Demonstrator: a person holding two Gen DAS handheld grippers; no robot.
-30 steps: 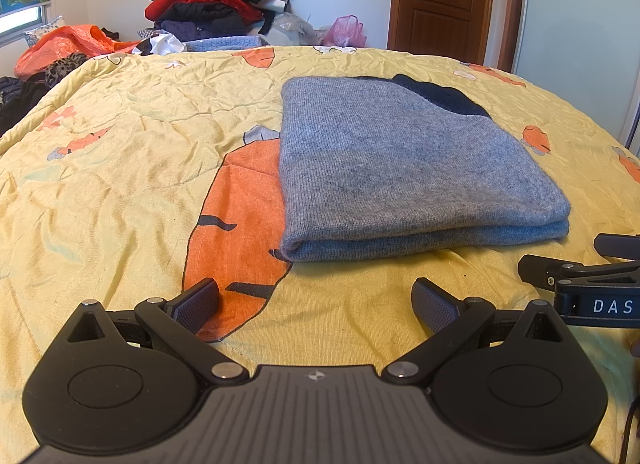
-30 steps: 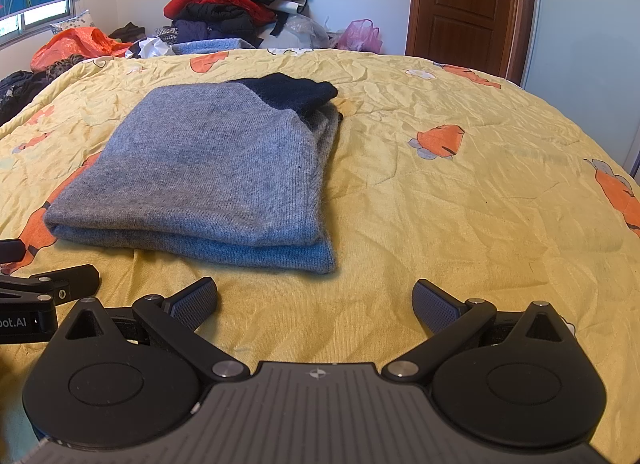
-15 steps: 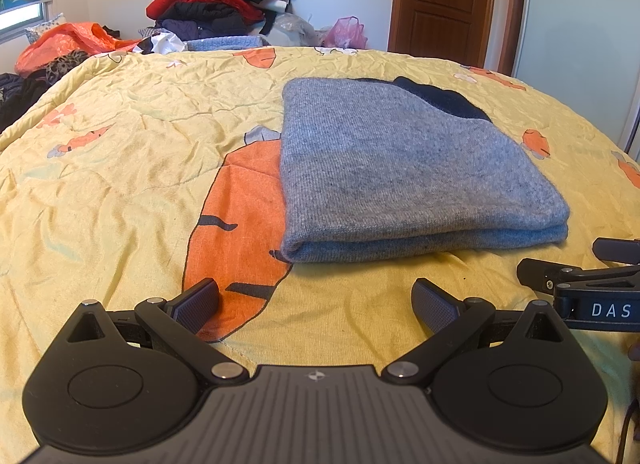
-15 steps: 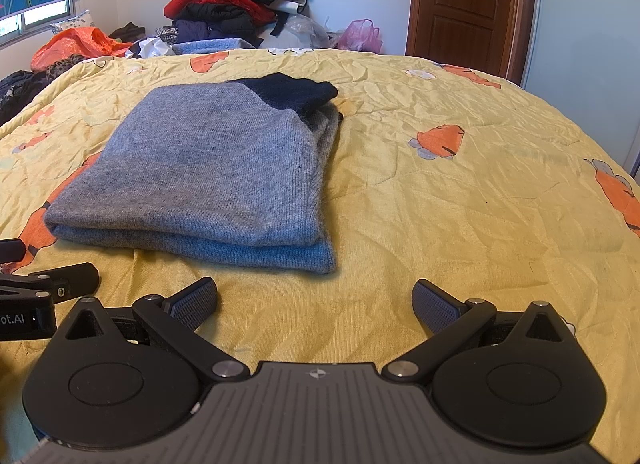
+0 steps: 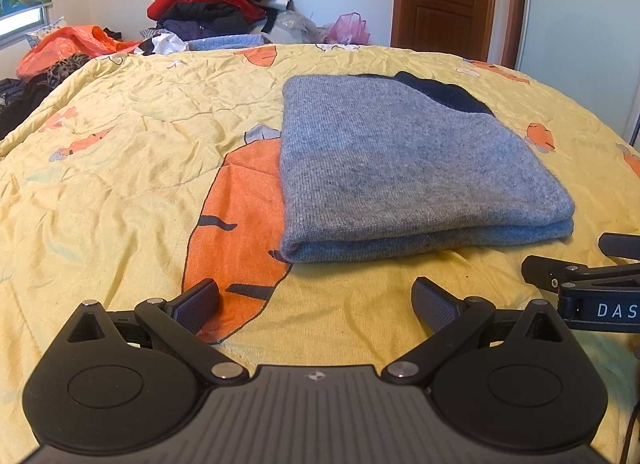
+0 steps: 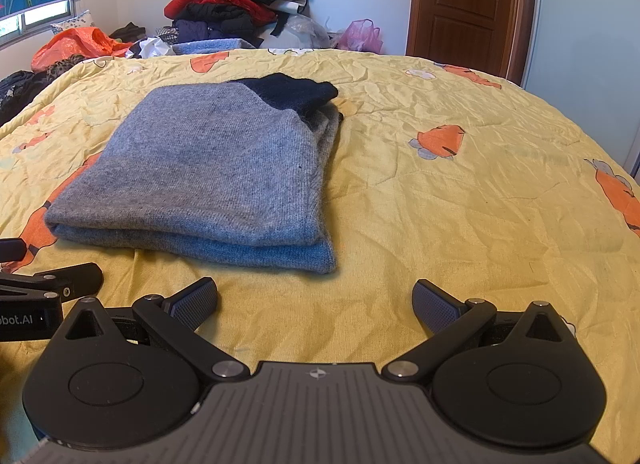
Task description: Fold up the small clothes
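A grey knit sweater (image 5: 404,160) with a dark navy part at its far end lies folded in a flat rectangle on the yellow bed cover (image 5: 120,184). It also shows in the right wrist view (image 6: 216,168). My left gripper (image 5: 316,300) is open and empty, a short way in front of the sweater's near fold. My right gripper (image 6: 316,300) is open and empty, in front of the sweater's near right corner. Each gripper's tip shows at the edge of the other's view.
A heap of red, black and blue clothes (image 5: 224,4) is piled beyond the far edge of the bed. An orange bag (image 5: 68,44) lies at the far left. A brown door (image 5: 444,0) and a pale wardrobe (image 5: 588,24) stand at the right.
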